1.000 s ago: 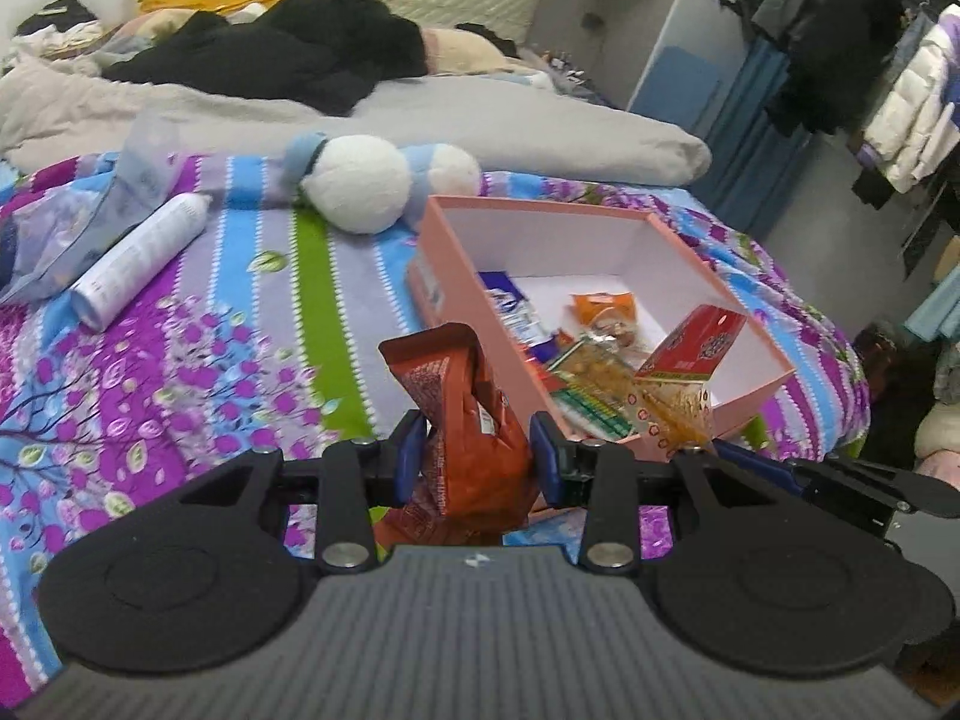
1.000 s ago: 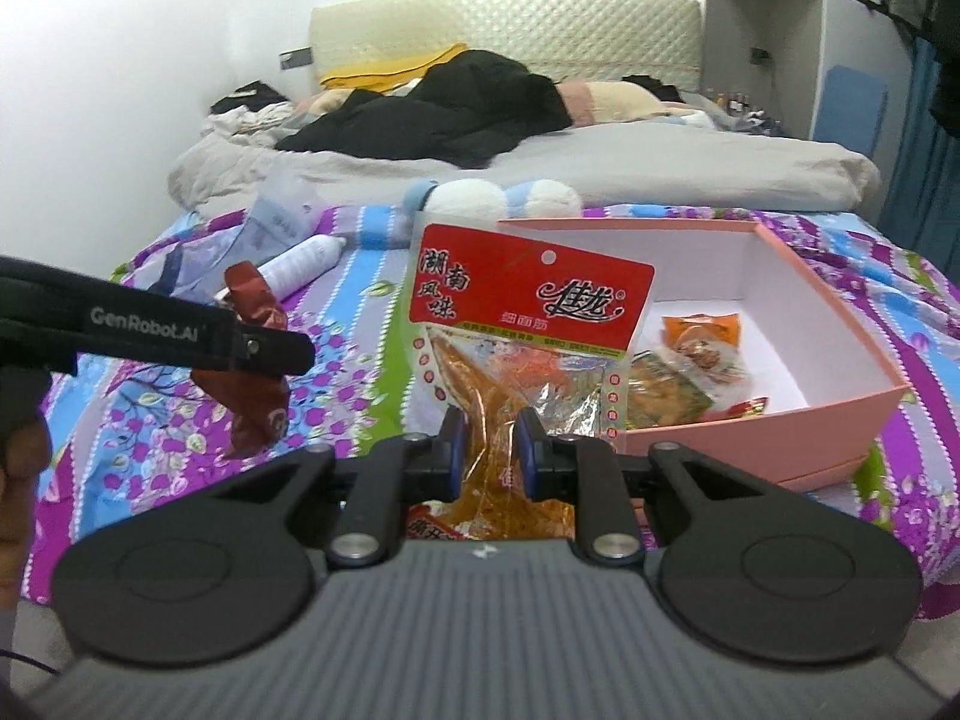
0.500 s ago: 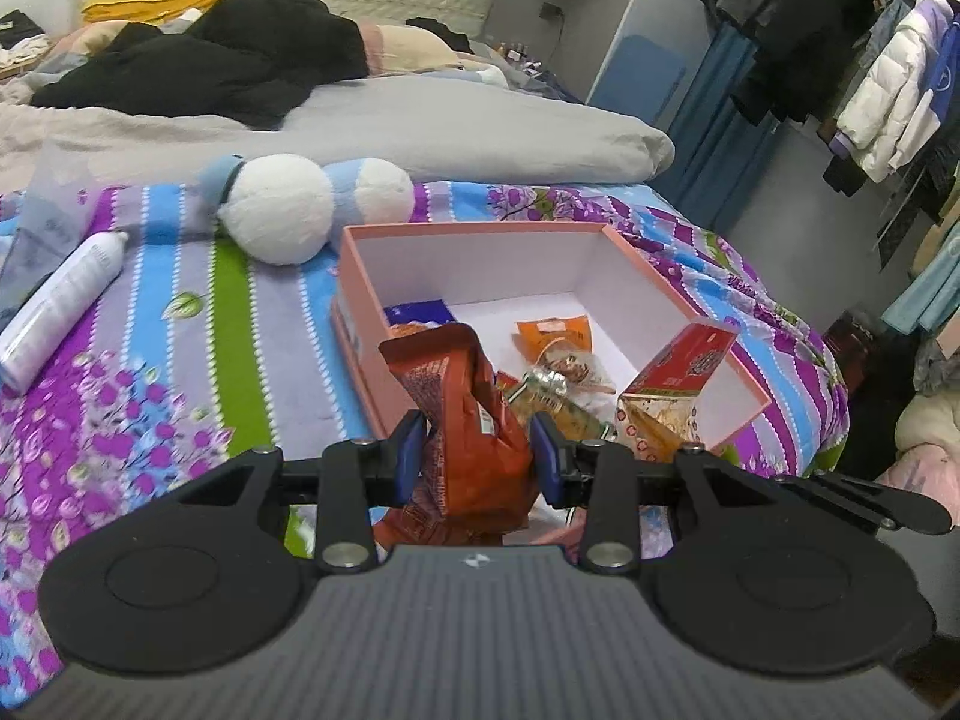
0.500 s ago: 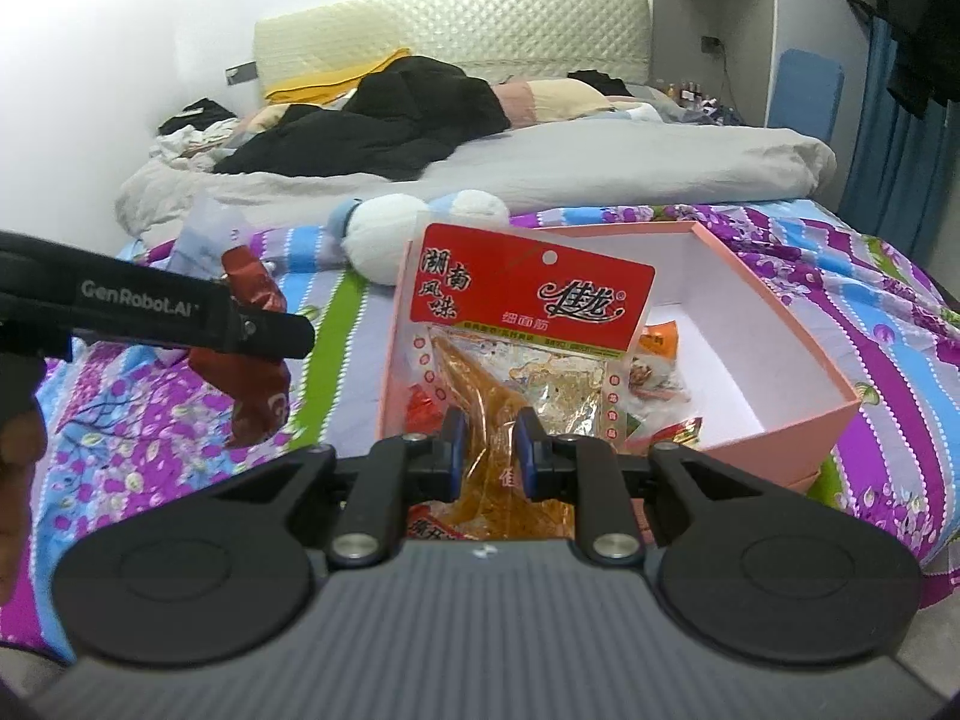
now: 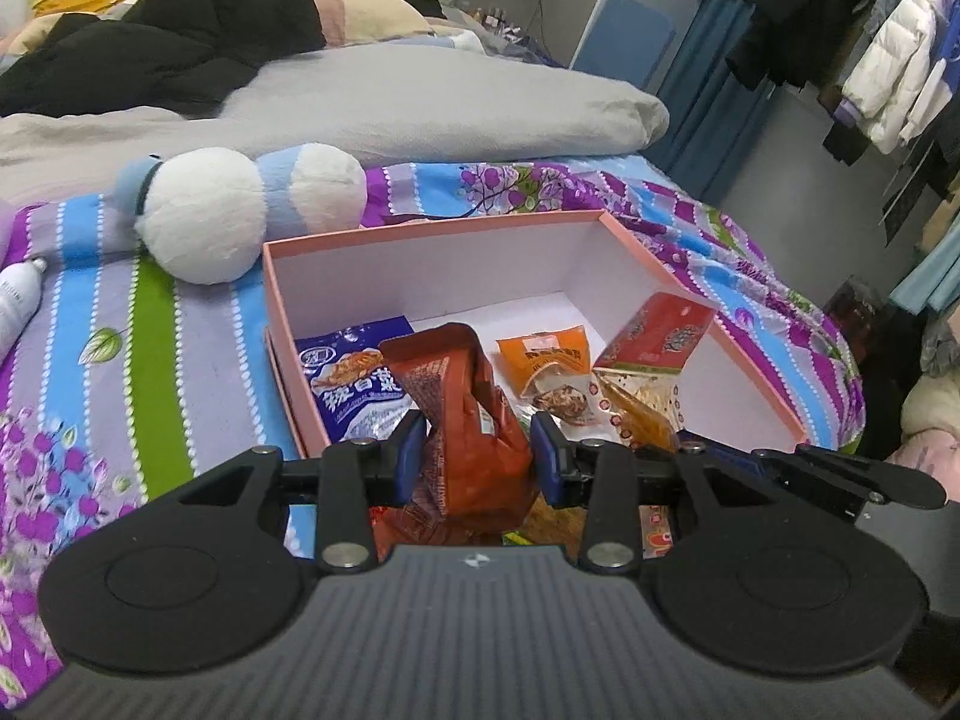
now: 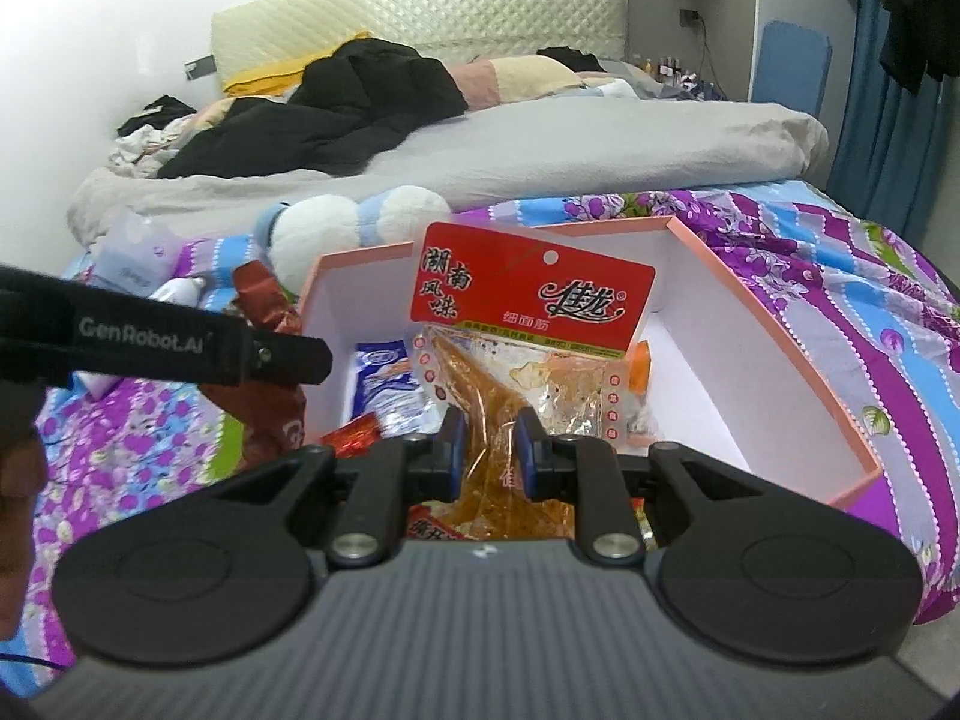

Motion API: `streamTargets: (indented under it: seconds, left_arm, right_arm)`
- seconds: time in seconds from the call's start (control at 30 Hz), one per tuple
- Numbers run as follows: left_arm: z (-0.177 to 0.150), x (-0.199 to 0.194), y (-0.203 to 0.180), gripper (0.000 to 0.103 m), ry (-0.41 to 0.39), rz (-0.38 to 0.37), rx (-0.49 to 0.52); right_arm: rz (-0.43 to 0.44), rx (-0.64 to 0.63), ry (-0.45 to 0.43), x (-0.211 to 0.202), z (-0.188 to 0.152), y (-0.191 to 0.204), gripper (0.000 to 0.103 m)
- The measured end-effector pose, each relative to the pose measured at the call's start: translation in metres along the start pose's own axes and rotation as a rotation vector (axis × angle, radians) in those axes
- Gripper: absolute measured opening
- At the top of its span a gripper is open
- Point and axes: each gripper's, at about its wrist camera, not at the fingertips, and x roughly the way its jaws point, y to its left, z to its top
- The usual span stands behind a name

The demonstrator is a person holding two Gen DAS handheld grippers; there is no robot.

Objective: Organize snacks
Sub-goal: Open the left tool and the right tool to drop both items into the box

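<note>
My left gripper (image 5: 474,459) is shut on a brown-red snack bag (image 5: 465,414), held over the near left corner of the pink box (image 5: 432,228). Inside the box lie a blue snack pack (image 5: 351,387) and an orange pack (image 5: 549,357). My right gripper (image 6: 486,450) is shut on a clear packet with a red header card (image 6: 528,300), held above the pink box (image 6: 780,324). That same red-topped packet (image 5: 654,360) shows at the right in the left wrist view. In the right wrist view the left gripper's arm (image 6: 180,342) crosses at the left with the brown-red bag (image 6: 264,312) behind it.
A white and blue plush toy (image 5: 240,210) lies just behind the box on the striped floral bedspread (image 5: 120,360). A white bottle (image 5: 18,300) is at the far left. Grey duvet (image 5: 420,108) and black clothing (image 5: 180,42) cover the bed's back. Hanging clothes (image 5: 888,78) are at right.
Both grippers have moved forward toward the pink box with their packets still held. The box now fills more of both views, and the left bag is over its near corner.
</note>
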Motion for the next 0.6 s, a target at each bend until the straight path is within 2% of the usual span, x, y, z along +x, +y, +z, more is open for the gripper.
streamTargets:
  seconds: [0.27, 0.3, 0.33, 0.37, 0.43, 0.6]
  left_arm:
    - [0.008, 0.037, 0.017, 0.044, 0.045, 0.021, -0.019]
    - [0.008, 0.04, 0.019, 0.045, 0.046, 0.023, -0.022]
    - [0.009, 0.042, 0.02, 0.046, 0.049, 0.024, -0.024]
    - [0.009, 0.043, 0.021, 0.052, 0.049, 0.028, -0.023]
    - [0.01, 0.042, 0.022, 0.058, 0.046, 0.043, -0.019]
    - [0.014, 0.028, 0.022, 0.058, 0.028, 0.045, -0.007]
  right_arm:
    - [0.006, 0.028, 0.049, 0.04, -0.001, -0.015, 0.024]
    - [0.008, 0.036, 0.057, 0.044, -0.002, -0.017, 0.025]
    - [0.013, 0.045, 0.064, 0.047, -0.002, -0.018, 0.033]
    - [0.018, 0.053, 0.07, 0.05, -0.002, -0.02, 0.04]
    - [0.016, 0.064, 0.069, 0.053, -0.003, -0.022, 0.047]
    - [0.025, 0.063, 0.057, 0.049, -0.001, -0.021, 0.047]
